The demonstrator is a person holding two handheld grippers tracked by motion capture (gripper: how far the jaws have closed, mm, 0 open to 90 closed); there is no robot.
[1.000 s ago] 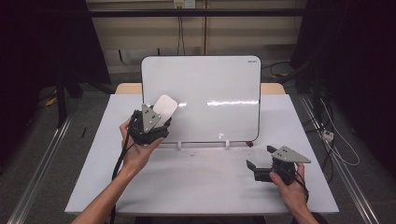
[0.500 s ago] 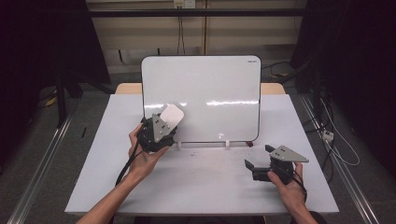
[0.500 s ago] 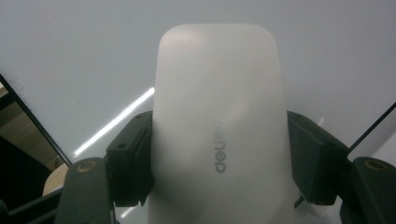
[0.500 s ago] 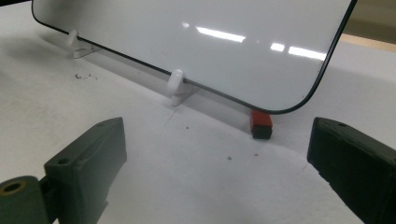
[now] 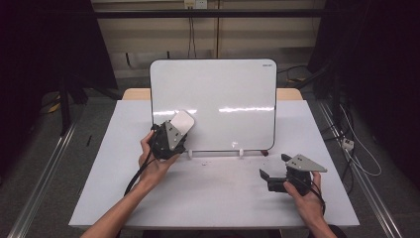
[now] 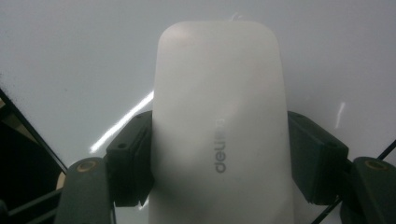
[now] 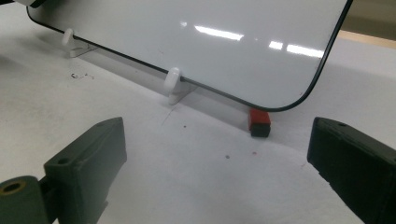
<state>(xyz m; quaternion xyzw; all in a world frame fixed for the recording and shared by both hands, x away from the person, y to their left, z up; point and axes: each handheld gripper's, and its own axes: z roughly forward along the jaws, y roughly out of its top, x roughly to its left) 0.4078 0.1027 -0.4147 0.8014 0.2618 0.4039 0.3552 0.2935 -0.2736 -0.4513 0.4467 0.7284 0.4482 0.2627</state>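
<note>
White plastic eraser (image 6: 219, 126), smooth, rounded at the corners, with grey "deli" lettering, sits clamped in the left claw (image 5: 173, 134) against the lower left of the whiteboard (image 5: 218, 99). Right claw (image 5: 275, 177) rests wide open and empty on the surface (image 5: 213, 198).

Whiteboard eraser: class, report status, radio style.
Left gripper shut on eraser, pressed at whiteboard lower left. Right gripper open, resting on table. Small red block by board's corner; path clear.

eraser (image 6: 219, 135) base cut off at btm edge, logo blurry, maybe "deli"
</note>
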